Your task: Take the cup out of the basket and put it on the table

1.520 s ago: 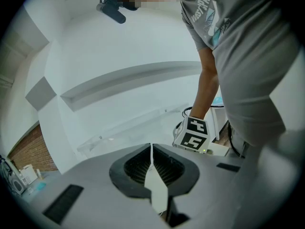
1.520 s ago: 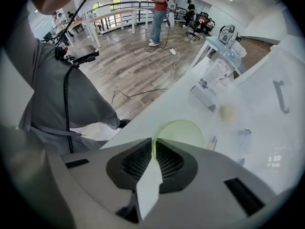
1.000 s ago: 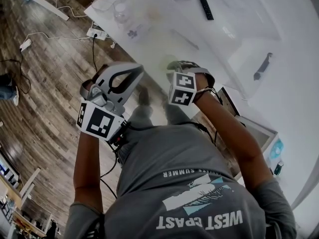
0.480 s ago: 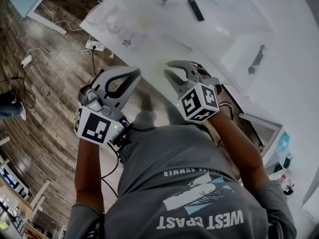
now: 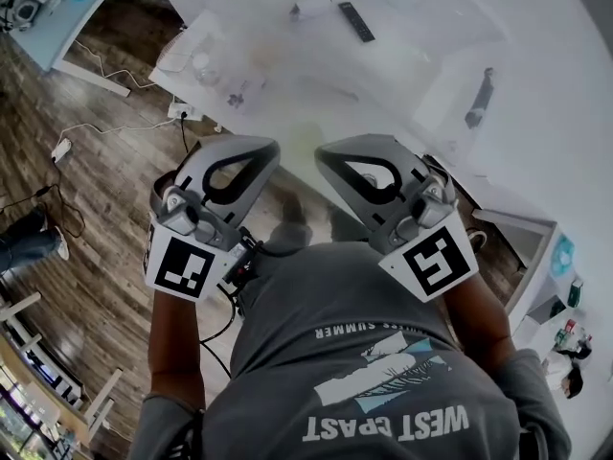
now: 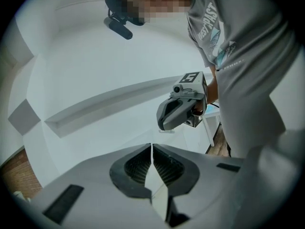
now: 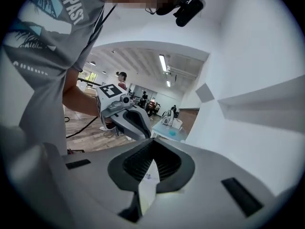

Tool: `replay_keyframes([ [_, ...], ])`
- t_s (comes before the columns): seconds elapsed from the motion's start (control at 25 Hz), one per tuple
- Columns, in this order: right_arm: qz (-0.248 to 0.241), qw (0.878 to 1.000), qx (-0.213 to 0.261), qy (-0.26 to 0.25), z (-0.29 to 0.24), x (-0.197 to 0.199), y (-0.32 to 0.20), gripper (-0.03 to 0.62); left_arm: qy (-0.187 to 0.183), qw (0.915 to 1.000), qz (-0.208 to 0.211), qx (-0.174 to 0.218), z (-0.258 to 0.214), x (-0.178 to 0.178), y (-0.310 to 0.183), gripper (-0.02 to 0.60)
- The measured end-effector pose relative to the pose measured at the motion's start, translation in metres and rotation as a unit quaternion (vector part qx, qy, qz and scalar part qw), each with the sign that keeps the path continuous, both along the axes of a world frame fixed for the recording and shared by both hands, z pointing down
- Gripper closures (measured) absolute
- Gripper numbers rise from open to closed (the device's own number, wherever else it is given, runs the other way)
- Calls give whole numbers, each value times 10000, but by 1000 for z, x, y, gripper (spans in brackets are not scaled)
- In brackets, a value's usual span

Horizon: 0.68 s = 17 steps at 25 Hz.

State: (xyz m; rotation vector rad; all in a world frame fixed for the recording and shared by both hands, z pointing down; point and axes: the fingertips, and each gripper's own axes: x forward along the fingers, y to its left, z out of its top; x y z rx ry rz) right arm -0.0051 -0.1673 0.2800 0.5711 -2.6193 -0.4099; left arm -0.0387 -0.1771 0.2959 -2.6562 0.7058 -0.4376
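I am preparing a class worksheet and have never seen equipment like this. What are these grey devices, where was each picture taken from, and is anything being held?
A person holds two hand-worked gripping tools. The head view comes from a camera on their head, looking down. Each gripper view comes from a camera riding on that tool. The left tongs and the right tongs are both shut and hold nothing. Ahead stands a white table with a dark remote control on it. The other things on it are too washed out to name.
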Motion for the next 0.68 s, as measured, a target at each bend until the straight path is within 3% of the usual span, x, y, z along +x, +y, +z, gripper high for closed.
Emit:
replay_keyframes([
  [0.28,291,9989,182,-325,-26,24,16,583,-74,9996,138,220,-14,19,14,571],
  [0.68,192,9983,263,-491,-53,94,46,583,-134,9995,-283,35,-26,72,43,571],
])
